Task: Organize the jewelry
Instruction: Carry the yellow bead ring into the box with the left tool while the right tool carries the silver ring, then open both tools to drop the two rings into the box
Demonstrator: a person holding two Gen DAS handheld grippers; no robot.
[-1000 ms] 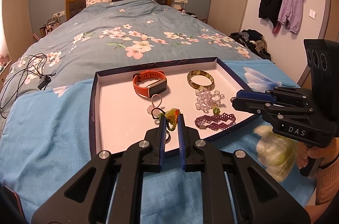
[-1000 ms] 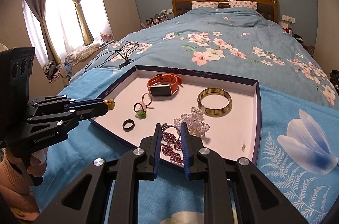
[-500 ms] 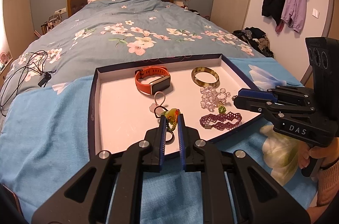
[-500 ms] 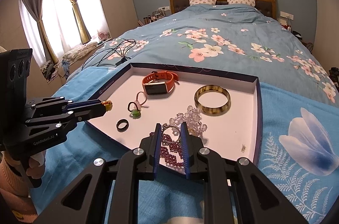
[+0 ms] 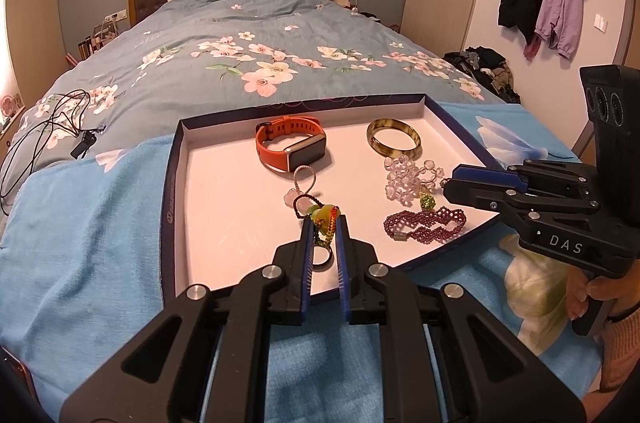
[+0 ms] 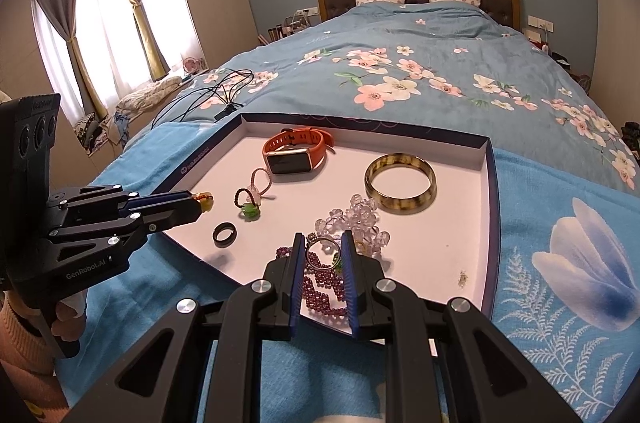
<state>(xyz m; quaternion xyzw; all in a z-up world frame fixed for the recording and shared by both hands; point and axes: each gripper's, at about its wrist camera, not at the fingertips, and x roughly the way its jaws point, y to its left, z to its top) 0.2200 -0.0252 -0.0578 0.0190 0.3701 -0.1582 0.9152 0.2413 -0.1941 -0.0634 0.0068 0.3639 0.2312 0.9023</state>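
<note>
Bedroom scene: a shallow tray [image 5: 173, 179] of jewelry lies on the blue bedspread [image 5: 92, 223] at the foot of the bed, with both hand-held grippers over its near edge.

Pinched between the tips of the left gripper [image 5: 323, 223] is a yellow-green beaded charm [image 5: 326, 214]; a black ring [image 6: 224, 234] lies on the tray floor below and just behind those tips. Between the fingers of the right gripper [image 6: 322, 247] sits a thin silver ring [image 6: 320, 254], its edges meeting both pads, above the purple bead bracelet [image 5: 424, 225]. Just ahead of it lie the clear crystal beads [image 6: 352, 219], farther ahead the amber bangle [image 6: 401, 187], and ahead to its left the orange smartwatch [image 6: 294, 155].
</note>
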